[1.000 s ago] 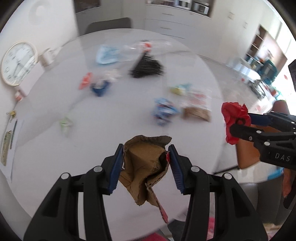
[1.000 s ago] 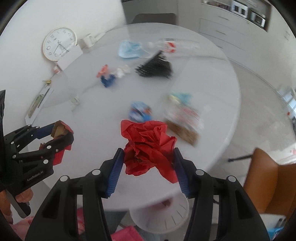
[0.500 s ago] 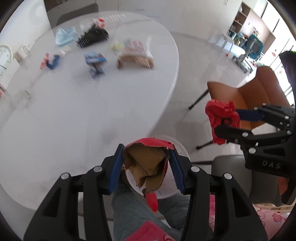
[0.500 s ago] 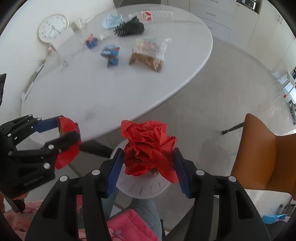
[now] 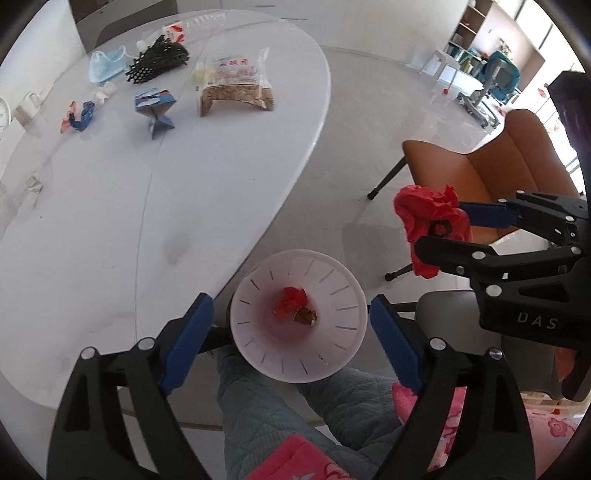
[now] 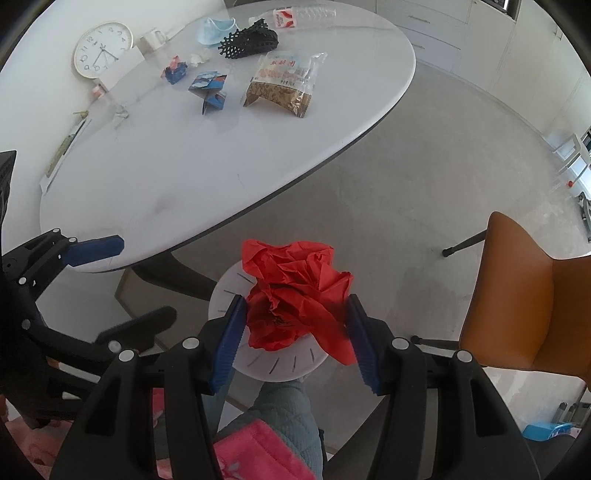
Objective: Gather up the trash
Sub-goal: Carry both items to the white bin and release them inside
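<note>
My left gripper [image 5: 291,328] is open and empty above a white waste bin [image 5: 332,354] on the floor by the table edge. A red and brown cardboard scrap [image 5: 297,306] lies at the bin's bottom. My right gripper [image 6: 295,332] is shut on a crumpled red paper [image 6: 295,291] and holds it over the bin [image 6: 288,363]. In the left wrist view the red paper [image 5: 430,221] hangs to the right of the bin. More trash lies on the white table [image 5: 110,206]: a blue carton [image 5: 153,107], a snack bag [image 5: 234,86], black netting [image 5: 159,64], a blue face mask [image 5: 105,66].
An orange chair [image 6: 524,295] stands on the floor to the right. A wall clock [image 6: 101,48] leans at the table's far left. A plastic bottle [image 6: 303,14] lies at the table's far end. The person's legs [image 5: 280,410] are below the bin.
My left gripper opened and the cardboard scrap fell into the bin. Both grippers moved from over the table to above the bin. The right gripper still holds the red paper.
</note>
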Action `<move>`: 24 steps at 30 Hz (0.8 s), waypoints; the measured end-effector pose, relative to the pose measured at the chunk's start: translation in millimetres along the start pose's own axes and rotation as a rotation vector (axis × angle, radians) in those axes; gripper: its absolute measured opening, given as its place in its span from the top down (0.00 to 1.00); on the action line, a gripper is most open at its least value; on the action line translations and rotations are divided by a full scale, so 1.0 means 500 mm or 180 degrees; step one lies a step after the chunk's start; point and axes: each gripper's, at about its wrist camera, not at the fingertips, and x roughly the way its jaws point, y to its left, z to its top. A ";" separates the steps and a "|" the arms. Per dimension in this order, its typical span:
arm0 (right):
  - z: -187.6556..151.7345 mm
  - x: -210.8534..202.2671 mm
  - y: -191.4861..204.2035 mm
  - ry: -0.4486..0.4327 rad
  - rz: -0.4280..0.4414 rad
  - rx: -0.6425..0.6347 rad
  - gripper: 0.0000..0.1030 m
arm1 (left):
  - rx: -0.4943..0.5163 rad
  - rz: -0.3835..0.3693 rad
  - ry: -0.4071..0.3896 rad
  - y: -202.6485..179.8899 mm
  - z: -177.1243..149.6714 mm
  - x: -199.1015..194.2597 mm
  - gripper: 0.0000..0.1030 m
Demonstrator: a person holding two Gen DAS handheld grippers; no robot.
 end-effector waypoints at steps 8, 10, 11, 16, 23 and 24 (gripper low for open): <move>0.005 -0.002 0.006 -0.0015 0.0060 -0.0055 0.45 | -0.0135 0.0132 -0.0051 0.029 0.011 -0.017 0.20; 0.003 0.003 0.013 0.0015 0.0082 -0.0097 0.45 | -0.0164 0.0168 -0.0057 0.037 0.012 -0.022 0.20; 0.001 0.006 0.018 0.0028 0.0092 -0.0117 0.45 | -0.0186 0.0179 -0.0057 0.041 0.011 -0.024 0.20; -0.001 0.023 0.039 0.0105 0.0184 -0.0224 0.42 | -0.0335 0.0277 -0.0057 0.075 0.009 -0.033 0.20; -0.001 0.051 0.069 0.0221 0.0130 -0.0399 0.15 | -0.0631 0.0384 -0.0085 0.138 0.004 -0.051 0.20; 0.002 0.050 0.069 0.0224 0.0142 -0.0372 0.14 | -0.0681 0.0389 -0.0098 0.150 0.004 -0.055 0.20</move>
